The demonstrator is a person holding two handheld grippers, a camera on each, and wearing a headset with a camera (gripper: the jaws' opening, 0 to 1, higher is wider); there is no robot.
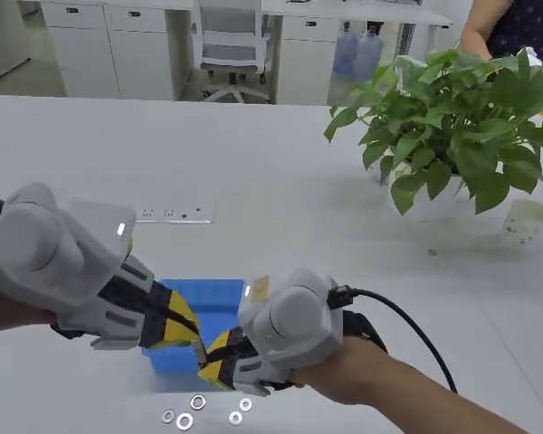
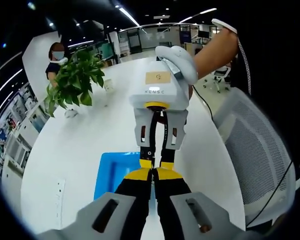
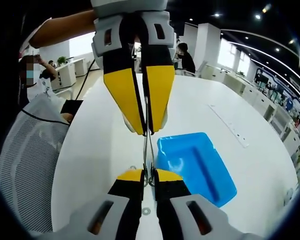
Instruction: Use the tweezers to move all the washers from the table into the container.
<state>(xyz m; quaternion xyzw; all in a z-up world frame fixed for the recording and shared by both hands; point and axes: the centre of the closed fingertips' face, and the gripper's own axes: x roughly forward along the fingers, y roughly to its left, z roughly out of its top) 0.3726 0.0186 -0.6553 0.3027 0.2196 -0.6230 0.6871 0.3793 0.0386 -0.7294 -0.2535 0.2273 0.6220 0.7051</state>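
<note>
Thin metal tweezers [image 3: 147,150] run between the two grippers, whose yellow-tipped jaws meet tip to tip. My right gripper [image 3: 149,176] is shut on one end, and my left gripper [image 3: 146,127] comes in from above, shut on the other end. In the head view the left gripper [image 1: 192,333] and right gripper [image 1: 208,362] meet over the near edge of the blue container [image 1: 208,303]. Several washers [image 1: 197,401] lie on the white table just in front of the container. One washer [image 3: 146,211] shows below the right jaws. The container [image 2: 110,172] looks empty.
A potted plant [image 1: 452,136] and a paper cup [image 1: 528,220] stand at the far right. A power strip [image 1: 174,214] is set into the table behind the container. A cable [image 1: 407,325] trails from the right gripper. An office chair [image 1: 228,45] and a person [image 1: 507,27] are beyond the table.
</note>
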